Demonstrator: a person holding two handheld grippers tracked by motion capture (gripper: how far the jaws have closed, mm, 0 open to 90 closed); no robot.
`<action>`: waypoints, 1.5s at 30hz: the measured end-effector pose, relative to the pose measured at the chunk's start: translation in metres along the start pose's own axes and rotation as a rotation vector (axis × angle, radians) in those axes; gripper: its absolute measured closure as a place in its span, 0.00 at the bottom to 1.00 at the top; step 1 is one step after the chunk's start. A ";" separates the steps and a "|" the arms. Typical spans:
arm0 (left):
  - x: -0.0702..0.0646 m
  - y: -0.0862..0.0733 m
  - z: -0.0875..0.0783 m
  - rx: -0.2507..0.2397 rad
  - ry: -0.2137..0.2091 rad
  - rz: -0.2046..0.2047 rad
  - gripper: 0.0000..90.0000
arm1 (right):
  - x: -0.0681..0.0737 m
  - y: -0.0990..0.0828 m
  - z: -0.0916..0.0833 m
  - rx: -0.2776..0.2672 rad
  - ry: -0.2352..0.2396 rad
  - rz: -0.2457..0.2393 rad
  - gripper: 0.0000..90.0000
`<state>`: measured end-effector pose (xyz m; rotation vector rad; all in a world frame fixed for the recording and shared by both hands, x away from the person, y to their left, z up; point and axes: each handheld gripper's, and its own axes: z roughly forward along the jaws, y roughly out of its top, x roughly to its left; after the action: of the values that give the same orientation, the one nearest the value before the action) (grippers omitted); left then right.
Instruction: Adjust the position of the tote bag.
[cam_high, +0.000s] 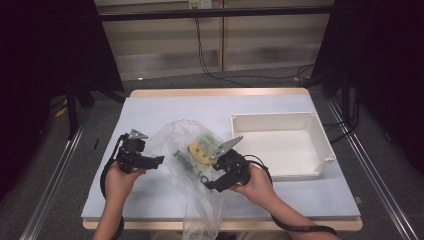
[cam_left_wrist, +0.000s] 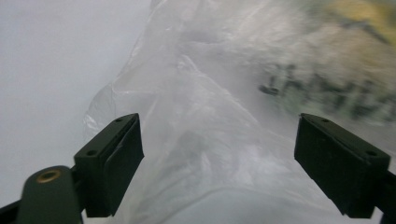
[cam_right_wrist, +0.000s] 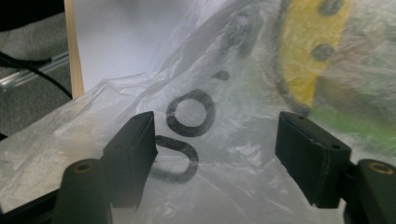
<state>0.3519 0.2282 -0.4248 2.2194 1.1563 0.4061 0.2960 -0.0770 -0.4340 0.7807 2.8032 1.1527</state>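
1. High view: left claw (cam_high: 159, 160) held low over the worktop (cam_high: 150, 112), pointing sideways at the clear plastic bag (cam_high: 190, 165); hand (cam_high: 119, 176) gripping from behind.
2. Right claw (cam_high: 209, 186) angled down and toward the bag's near end, right hand (cam_high: 257, 181) behind it.
3. Left gripper view: jaws spread wide, nothing pinched, crinkled film (cam_left_wrist: 205, 140) just ahead and between.
4. Right gripper view: jaws apart, film (cam_right_wrist: 219, 140) lying between them, pads not pressing.
5. Bag sits between both claws, its tail hanging off the worktop's near edge.
6. Contents hard to make out through the film: something yellow with dark spots (cam_right_wrist: 313, 51), a green patch beside; black lettering (cam_right_wrist: 189, 114) partly cut off, blurred in the left gripper view.
7. White rectangular tray (cam_high: 280, 120), smooth-walled, beyond the right claw.
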 end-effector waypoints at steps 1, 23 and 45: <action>0.000 0.000 0.000 0.000 0.000 0.000 0.16 | 0.000 0.000 0.000 0.000 0.000 0.000 0.33; -0.013 0.007 0.064 0.089 -0.160 0.168 0.40 | 0.001 -0.015 0.021 0.081 -0.147 -0.014 0.55; -0.006 -0.041 0.006 0.183 -0.164 0.085 0.98 | -0.009 0.016 0.042 0.080 -0.278 0.020 0.76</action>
<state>0.3249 0.2393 -0.4552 2.4158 1.0510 0.1531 0.3189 -0.0438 -0.4551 0.8994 2.6279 0.8620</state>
